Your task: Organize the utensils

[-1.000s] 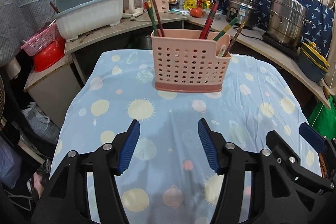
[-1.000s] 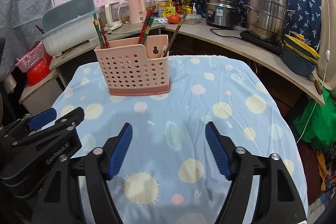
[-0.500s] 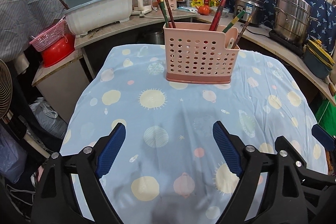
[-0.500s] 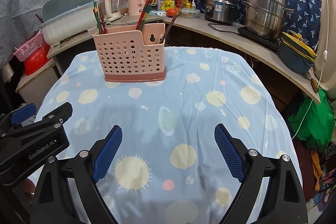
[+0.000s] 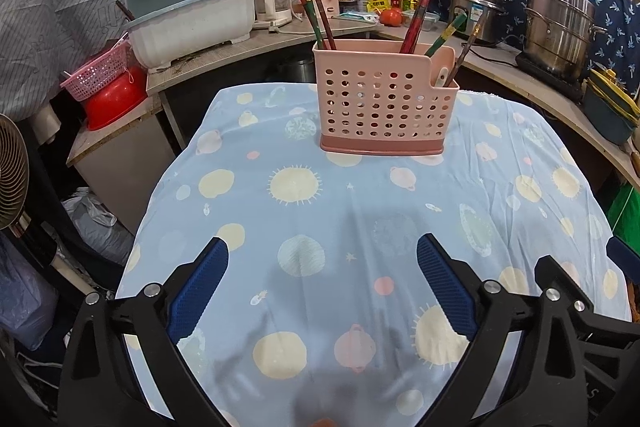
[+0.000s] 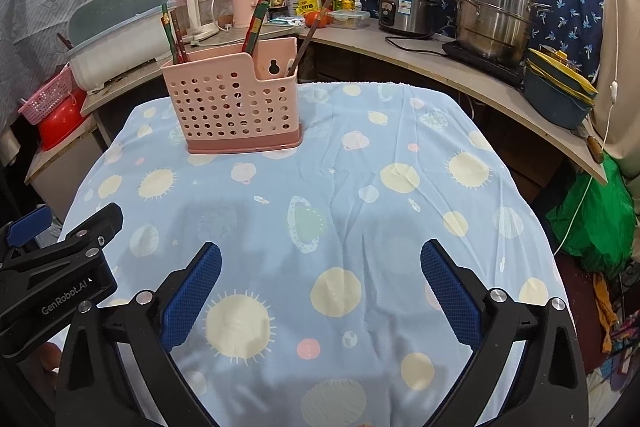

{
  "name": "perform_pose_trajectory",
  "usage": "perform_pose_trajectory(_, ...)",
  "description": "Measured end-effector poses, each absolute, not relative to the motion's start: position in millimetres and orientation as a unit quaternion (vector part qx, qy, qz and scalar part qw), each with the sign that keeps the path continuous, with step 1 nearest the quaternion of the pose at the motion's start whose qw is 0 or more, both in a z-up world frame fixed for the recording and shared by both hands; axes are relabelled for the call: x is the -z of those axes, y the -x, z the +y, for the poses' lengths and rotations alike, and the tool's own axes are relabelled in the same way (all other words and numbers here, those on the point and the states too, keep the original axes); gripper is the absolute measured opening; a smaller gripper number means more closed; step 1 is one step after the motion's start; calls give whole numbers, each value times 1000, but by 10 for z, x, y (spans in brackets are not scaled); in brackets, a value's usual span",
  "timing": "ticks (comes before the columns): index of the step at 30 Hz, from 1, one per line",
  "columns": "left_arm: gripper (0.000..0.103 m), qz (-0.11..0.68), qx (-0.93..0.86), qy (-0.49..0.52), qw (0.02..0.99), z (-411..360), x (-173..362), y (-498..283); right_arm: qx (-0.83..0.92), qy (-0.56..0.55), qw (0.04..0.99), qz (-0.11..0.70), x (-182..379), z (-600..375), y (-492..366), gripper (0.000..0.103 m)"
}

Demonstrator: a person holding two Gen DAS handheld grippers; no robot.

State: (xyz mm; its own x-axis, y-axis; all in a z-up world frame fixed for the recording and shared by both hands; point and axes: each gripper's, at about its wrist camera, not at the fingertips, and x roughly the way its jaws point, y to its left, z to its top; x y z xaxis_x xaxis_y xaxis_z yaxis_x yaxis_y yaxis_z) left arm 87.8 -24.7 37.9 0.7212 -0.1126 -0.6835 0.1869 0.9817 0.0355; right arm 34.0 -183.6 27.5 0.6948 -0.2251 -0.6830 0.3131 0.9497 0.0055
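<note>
Left wrist view, utensil holder [image 5: 386,99] well beyond opening, empty left tool [image 5: 322,281]

- The utensil holder [image 5: 386,99] looks like matt pink plastic, its walls pierced with round holes
- The chopsticks [image 5: 320,17] in it have a glossy lacquered finish in red and green
- The tablecloth [image 5: 360,207] is thin, soft cloth, lightly creased, pale blue with a printed pattern
- The fingers [image 6: 192,299] carry blue pads with a fine ribbed texture, set on matt black plastic arms
- The steamer pot [image 6: 494,15] is shiny metal
- The worktop [image 6: 460,67] behind looks like pale, matt board
</note>
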Motion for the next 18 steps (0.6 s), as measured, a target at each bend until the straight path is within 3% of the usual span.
perform_pose_trajectory(18, 95, 371, 75, -54, 924, -273, -339, -895, 156, -53, 919, 359, -281, -1826, -352, 96)
